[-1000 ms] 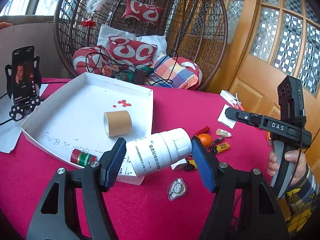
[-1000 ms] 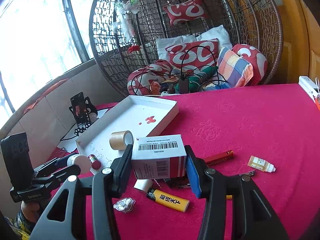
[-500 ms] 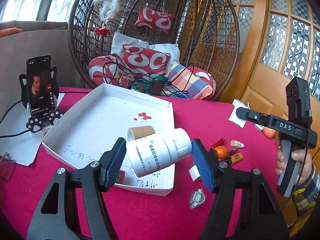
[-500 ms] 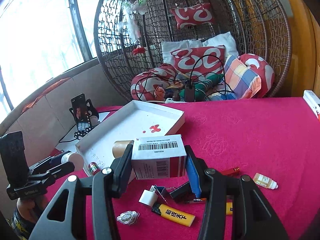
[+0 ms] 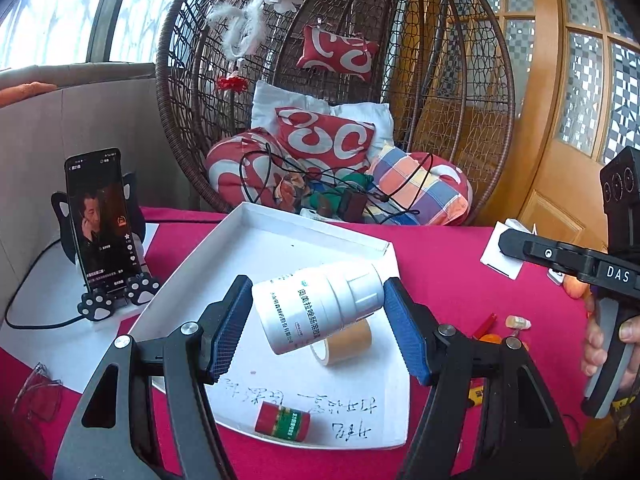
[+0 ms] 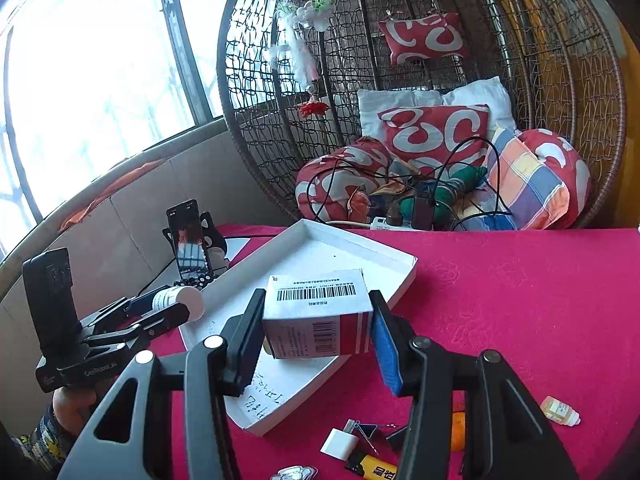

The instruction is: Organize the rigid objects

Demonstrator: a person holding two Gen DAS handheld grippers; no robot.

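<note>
My left gripper is shut on a white pill bottle, held sideways above the white tray. In that tray lie a brown tape roll and a small red-and-green tin. In the right wrist view my right gripper is shut on a white-and-red carton with barcodes, held over the near corner of the same tray. The left gripper with its bottle shows at the left of that view. The right gripper's body shows at the right of the left wrist view.
On the red tablecloth near the right gripper lie a white plug, a yellow lighter, a binder clip and a small dropper bottle. A phone on a stand stands left of the tray. A wicker chair fills the back.
Both grippers have moved forward and up toward the tray, each keeping its object. The bottle and the carton now hang over the tray instead of over the cloth in front of it.
</note>
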